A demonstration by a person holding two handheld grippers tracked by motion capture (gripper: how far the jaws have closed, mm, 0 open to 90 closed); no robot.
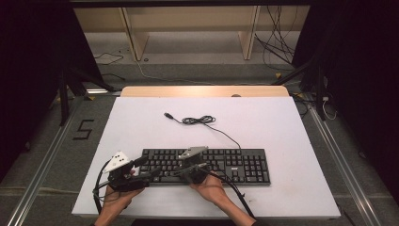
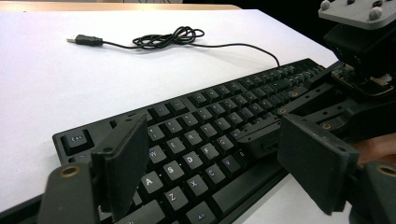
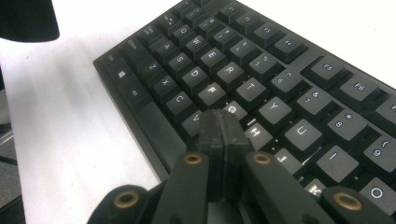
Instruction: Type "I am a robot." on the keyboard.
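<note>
While the person's left gripper (image 1: 141,162) is hovering by the left end of the black keyboard (image 1: 244,165), its jaws are standing wide apart and holding nothing; in the left gripper view they are framing the letter keys from the near-left corner, above the board rather than on it. That keyboard is lying flat on the white table (image 1: 141,127), near the person's edge and roughly centred, with its cable (image 1: 203,120) running away from its back edge to a loose coil and a plug (image 1: 168,115) lying free, well apart from the board. Moving rightward, the right gripper (image 1: 178,171) is reaching over the middle-left of the key field with its jaws pressed fully together and gripping nothing. In the right gripper view the closed tip (image 3: 222,122) is sitting at the G key (image 3: 236,109), between the bottom letter row and the home row; whether it is actually pressing a key or resting just above it, I cannot tell. Judging by this, the work looks like key-pressing with the closed tip, and it is under way. How many keys are left, the pictures are not showing.
</note>
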